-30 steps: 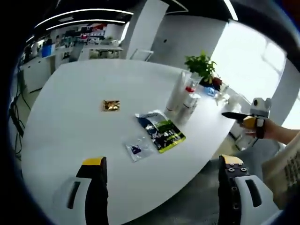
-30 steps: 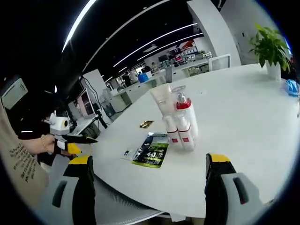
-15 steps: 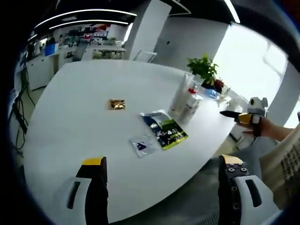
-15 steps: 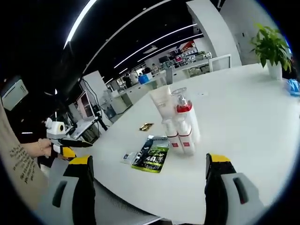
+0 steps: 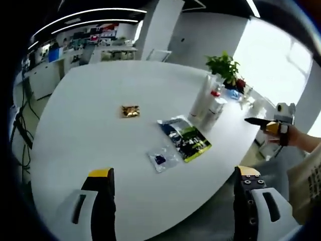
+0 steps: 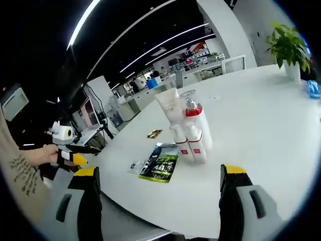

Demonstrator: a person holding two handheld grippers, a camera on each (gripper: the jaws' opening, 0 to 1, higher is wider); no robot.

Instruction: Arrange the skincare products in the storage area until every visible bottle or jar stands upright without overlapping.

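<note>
A cluster of skincare bottles (image 6: pixel 188 130) stands upright on the white worktop (image 6: pixel 261 110), close together and touching: a tall white tube (image 6: pixel 170 108) at the back, a pump bottle (image 6: pixel 196 120) with a red collar beside it, and smaller white bottles with red labels in front. In the left gripper view the same cluster (image 5: pixel 208 103) sits toward the far right part of the worktop (image 5: pixel 90 125). Just beside the cluster lies a flat dark and green sachet (image 6: pixel 160 165), and next to that a small clear packet (image 6: pixel 135 165); further off lies a small gold wrapper (image 6: pixel 154 133). In the left gripper view the sachet (image 5: pixel 184 139), the clear packet (image 5: pixel 161 159) and the gold wrapper (image 5: pixel 131 111) lie between the fingers and the bottles. A potted plant (image 6: pixel 288 47) stands at the far side of the worktop, well apart from the bottles. The right gripper (image 6: pixel 155 201) has its fingers spread wide with nothing between them, held off the near edge of the worktop and well apart from the cluster. The left gripper (image 5: pixel 173 201) likewise has its fingers wide apart and bare, over the near edge, with the bottles far ahead.
</note>
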